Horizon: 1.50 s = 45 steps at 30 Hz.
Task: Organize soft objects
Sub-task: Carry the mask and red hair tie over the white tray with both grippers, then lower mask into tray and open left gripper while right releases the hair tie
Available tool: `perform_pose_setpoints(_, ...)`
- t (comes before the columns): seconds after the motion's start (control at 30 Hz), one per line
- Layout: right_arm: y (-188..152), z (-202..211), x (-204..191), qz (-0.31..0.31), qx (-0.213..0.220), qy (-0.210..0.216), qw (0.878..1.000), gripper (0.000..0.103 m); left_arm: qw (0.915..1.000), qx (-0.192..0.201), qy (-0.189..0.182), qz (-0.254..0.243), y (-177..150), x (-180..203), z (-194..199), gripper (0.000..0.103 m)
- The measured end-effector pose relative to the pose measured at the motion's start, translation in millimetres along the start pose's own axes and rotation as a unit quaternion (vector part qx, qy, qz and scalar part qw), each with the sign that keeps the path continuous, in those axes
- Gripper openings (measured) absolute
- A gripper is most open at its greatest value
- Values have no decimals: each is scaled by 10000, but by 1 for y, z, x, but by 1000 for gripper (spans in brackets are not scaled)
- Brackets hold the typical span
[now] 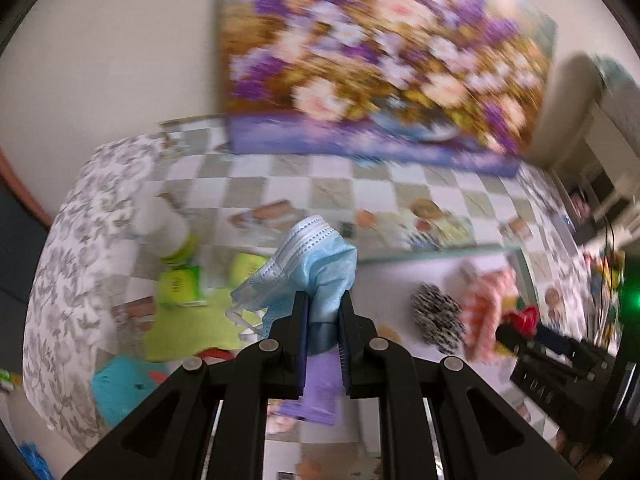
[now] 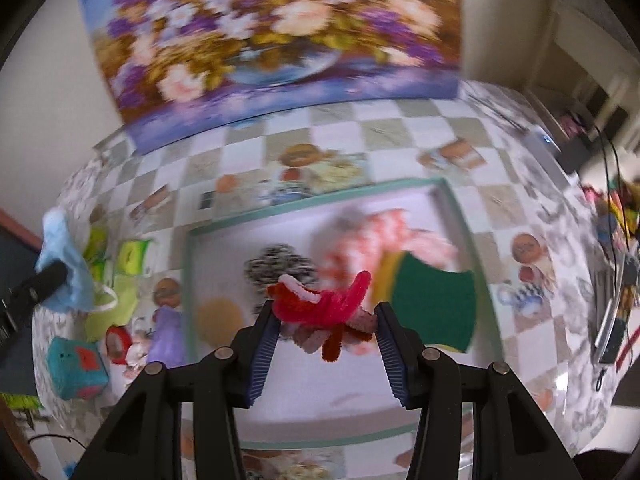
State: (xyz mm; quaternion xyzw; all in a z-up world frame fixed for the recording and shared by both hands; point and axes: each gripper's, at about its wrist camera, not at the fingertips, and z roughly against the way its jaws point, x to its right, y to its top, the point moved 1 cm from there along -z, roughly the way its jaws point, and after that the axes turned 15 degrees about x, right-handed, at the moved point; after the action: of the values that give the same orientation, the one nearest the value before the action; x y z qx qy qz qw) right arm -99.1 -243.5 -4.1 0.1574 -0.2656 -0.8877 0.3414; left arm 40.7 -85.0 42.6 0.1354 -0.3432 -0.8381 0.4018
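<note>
Between the left gripper's [image 1: 323, 304] pads sits a crumpled pale blue face mask [image 1: 306, 264], jaws nearly together and clamped on its fabric, the mask bunching up toward twelve o'clock with an ear loop dangling at nine. Over on the other side, the right gripper [image 2: 326, 314] is clamped on a tangle of red and pink pipe cleaners [image 2: 324, 306], jaws about halfway apart, held above a white tray with a mint-green rim [image 2: 312, 204]. Inside that tray, a black-and-white scrunchie [image 2: 280, 268] lies at eleven o'clock of the bundle, a pink patterned cloth [image 2: 384, 236] at one, a green sponge [image 2: 434, 304] at three. Out at eight o'clock, on the checked tablecloth [image 2: 400, 128], rests a teal soft cube [image 2: 76, 368]. Everything is motion-blurred.
</note>
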Motion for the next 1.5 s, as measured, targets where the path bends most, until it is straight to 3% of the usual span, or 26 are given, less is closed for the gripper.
perform_pose_setpoints(0.27,12,-15,55,-454,80,-127,9989,51,9980,-264,-256,-513,-14,58,-31,14)
perform_pose_setpoints(0.7,34,-56,80,-636,370,-228,9970,51,9960,-635,-356,-527,-28,84,-99,14)
perform_pose_setpoints(1.0,33,-70,92,-708,343,-314,9964,53,9950,-710,-339,-621,-37,92,-112,16)
perform_pose_setpoints(1.07,34,-69,93,-736,359,-295,9962,61,9951,-702,-310,-619,-36,91,-111,26)
perform_pose_setpoints(1.13,36,-66,92,-732,413,-311,9960,69,9958,-683,-265,-542,-34,89,-110,55)
perform_pose_setpoints(1.27,40,-59,91,-717,462,-320,9958,70,9969,-589,-167,-485,-28,84,-104,60)
perform_pose_setpoints(1.33,43,-54,89,-666,461,-366,9960,72,9974,-560,-99,-449,-24,80,-101,69)
perform_pose_setpoints(1.43,48,-44,87,-549,499,-465,9962,81,9983,-437,-17,-380,-17,71,-94,81)
perform_pose_setpoints(1.5,52,-34,84,-451,558,-493,9962,97,9990,-302,53,-339,-11,65,-89,92)
